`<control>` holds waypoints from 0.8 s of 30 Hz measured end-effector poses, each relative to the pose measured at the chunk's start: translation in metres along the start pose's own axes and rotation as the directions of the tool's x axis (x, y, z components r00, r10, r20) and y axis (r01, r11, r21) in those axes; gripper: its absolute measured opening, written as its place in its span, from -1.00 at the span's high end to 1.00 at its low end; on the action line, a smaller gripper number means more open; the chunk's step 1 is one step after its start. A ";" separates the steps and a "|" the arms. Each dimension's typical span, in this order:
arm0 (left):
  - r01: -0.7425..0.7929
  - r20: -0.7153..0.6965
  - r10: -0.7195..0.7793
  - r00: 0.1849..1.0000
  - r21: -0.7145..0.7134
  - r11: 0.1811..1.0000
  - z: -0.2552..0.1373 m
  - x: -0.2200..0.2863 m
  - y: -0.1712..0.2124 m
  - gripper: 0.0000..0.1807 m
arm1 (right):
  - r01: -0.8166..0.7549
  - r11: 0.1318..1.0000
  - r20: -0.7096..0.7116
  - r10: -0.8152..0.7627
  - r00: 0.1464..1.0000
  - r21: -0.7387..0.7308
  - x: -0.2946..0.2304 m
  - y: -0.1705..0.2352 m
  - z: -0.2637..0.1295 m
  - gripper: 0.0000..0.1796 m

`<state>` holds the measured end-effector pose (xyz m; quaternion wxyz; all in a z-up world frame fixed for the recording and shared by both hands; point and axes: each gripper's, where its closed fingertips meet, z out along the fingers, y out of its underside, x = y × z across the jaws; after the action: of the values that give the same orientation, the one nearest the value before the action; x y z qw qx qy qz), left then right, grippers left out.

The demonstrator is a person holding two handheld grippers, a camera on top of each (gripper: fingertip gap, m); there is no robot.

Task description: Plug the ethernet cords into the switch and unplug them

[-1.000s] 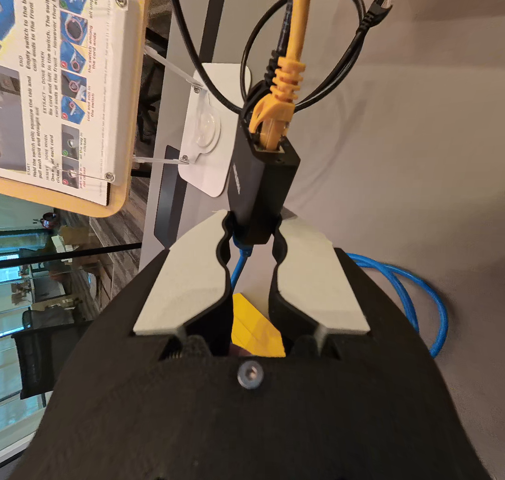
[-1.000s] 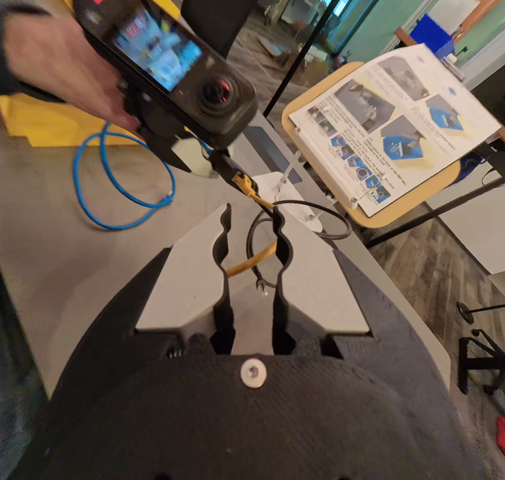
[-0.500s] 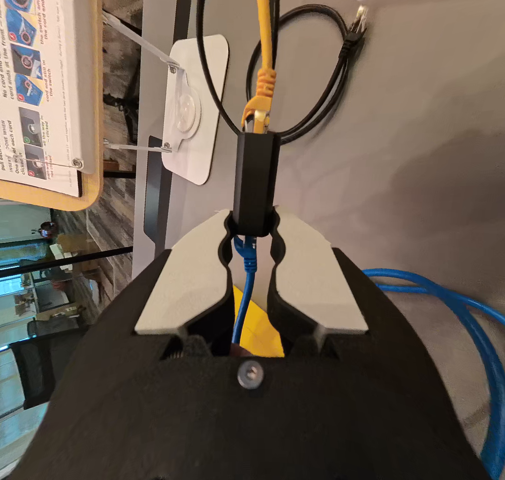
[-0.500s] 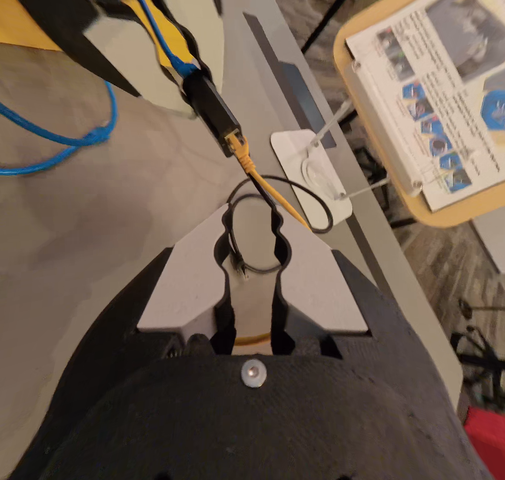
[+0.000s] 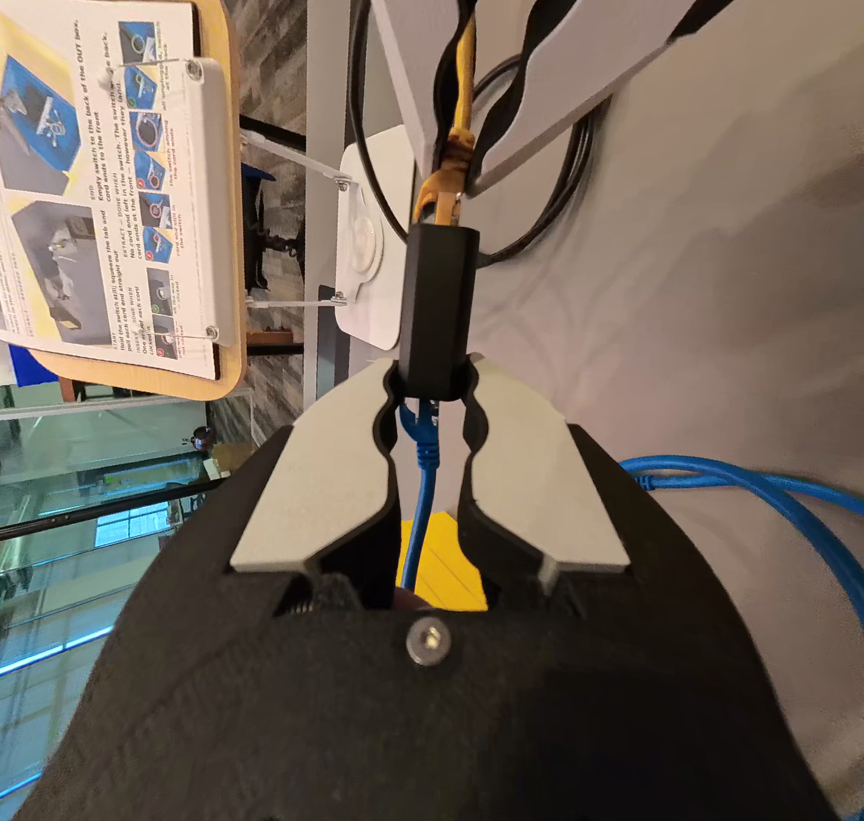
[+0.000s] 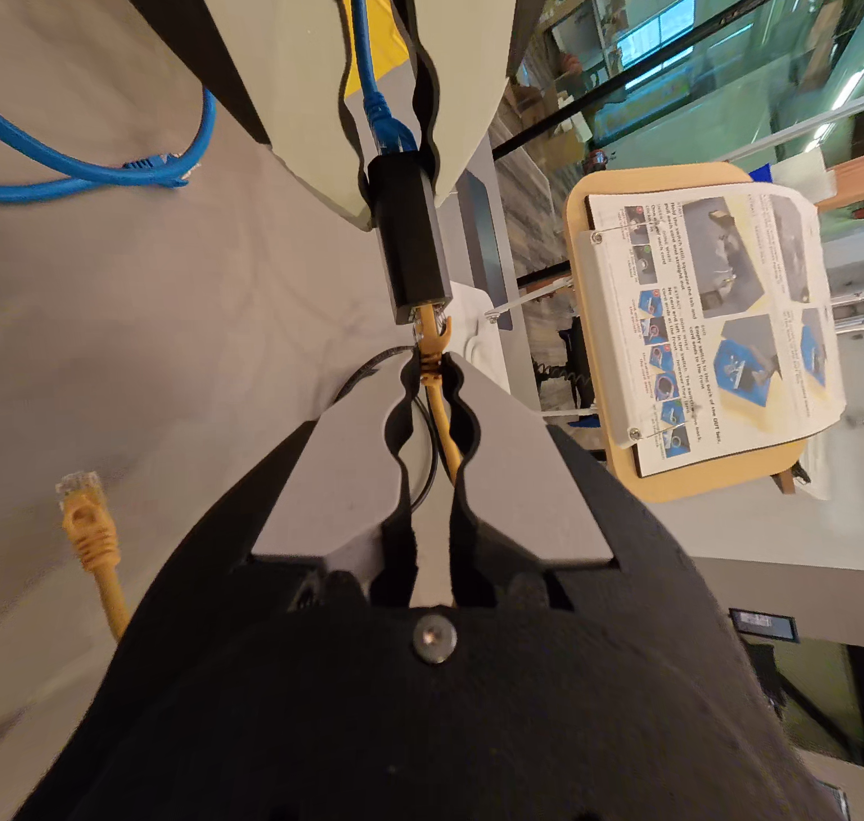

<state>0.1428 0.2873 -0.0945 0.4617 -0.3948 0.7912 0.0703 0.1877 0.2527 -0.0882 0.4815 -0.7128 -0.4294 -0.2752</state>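
1. Left tool (image 5: 432,380) pinches the black switch (image 5: 437,303) at its near end and holds it above the grey table (image 5: 701,284).
2. Right tool (image 6: 430,361) is pressed onto the yellow cord (image 6: 439,429) just behind its plug, which sits in the switch's far port.
3. Blue cord (image 5: 421,494) is plugged into the near port.
4. Both look seated; unplugging seems about to start, and the black cord (image 5: 575,181) lies loose on the table.
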 end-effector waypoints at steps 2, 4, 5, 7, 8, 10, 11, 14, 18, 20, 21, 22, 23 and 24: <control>-0.013 0.000 0.013 1.000 0.033 0.999 -0.003 -0.001 -0.001 0.73 | -0.017 1.000 0.003 0.017 1.000 0.021 -0.001 -0.002 -0.001 0.92; -0.002 -0.034 0.005 0.999 0.079 0.997 -0.007 -0.001 -0.003 0.73 | -0.021 0.999 -0.006 0.021 1.000 0.041 0.001 -0.005 -0.004 0.92; 0.002 -0.058 0.005 0.998 0.116 0.993 -0.010 0.001 -0.006 0.69 | -0.009 0.999 -0.005 0.009 1.000 0.039 0.000 -0.005 -0.004 0.92; -0.003 -0.072 0.014 0.997 0.151 0.989 -0.014 0.000 -0.009 0.60 | -0.003 0.999 0.003 0.003 1.000 0.051 -0.003 -0.009 -0.004 0.93; -0.031 -0.054 0.039 0.998 0.144 0.989 -0.014 -0.003 -0.007 0.56 | 0.001 0.998 0.007 -0.002 1.000 0.057 -0.005 -0.012 -0.004 0.93; -0.100 -0.041 0.105 0.994 0.110 0.989 -0.012 -0.003 0.000 0.48 | 0.000 0.996 0.015 -0.001 1.000 0.090 -0.008 -0.020 -0.006 0.92; -0.117 -0.052 0.123 0.991 0.105 0.988 -0.012 -0.001 0.003 0.44 | 0.001 0.995 0.015 -0.003 1.000 0.103 -0.008 -0.024 -0.007 0.92; -0.151 -0.103 0.163 0.981 0.112 0.982 -0.011 0.010 0.008 0.62 | 0.017 0.991 0.016 -0.019 1.000 0.129 -0.011 -0.033 -0.011 0.93; -0.167 -0.065 0.173 0.983 0.093 0.982 -0.011 0.009 0.011 0.72 | -0.005 0.989 0.040 -0.001 0.999 0.146 -0.013 -0.035 -0.009 0.93; -0.185 -0.054 0.189 0.981 0.067 0.980 -0.009 0.009 0.014 0.72 | -0.005 0.990 0.056 -0.003 0.998 0.144 -0.016 -0.034 -0.007 0.90; -0.183 -0.051 0.186 0.981 0.053 0.982 -0.008 0.008 0.015 0.72 | 0.007 0.989 0.051 -0.015 0.999 0.148 -0.016 -0.035 -0.007 0.89; -0.182 -0.054 0.183 0.982 0.038 0.983 -0.007 0.009 0.016 0.72 | 0.013 0.989 0.048 -0.020 0.999 0.150 -0.015 -0.037 -0.007 0.87; -0.183 -0.056 0.185 0.981 0.038 0.982 -0.007 0.010 0.016 0.72 | 0.020 0.990 0.050 -0.028 0.998 0.142 -0.015 -0.038 -0.007 0.83; -0.177 -0.055 0.179 0.982 0.042 0.983 -0.006 0.010 0.015 0.72 | 0.037 0.991 0.050 -0.043 0.998 0.130 -0.016 -0.038 -0.006 0.83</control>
<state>0.1252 0.2892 -0.1025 0.4371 -0.3157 0.8379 0.0852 0.1472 0.2483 -0.0815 0.5095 -0.6784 -0.4730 -0.2376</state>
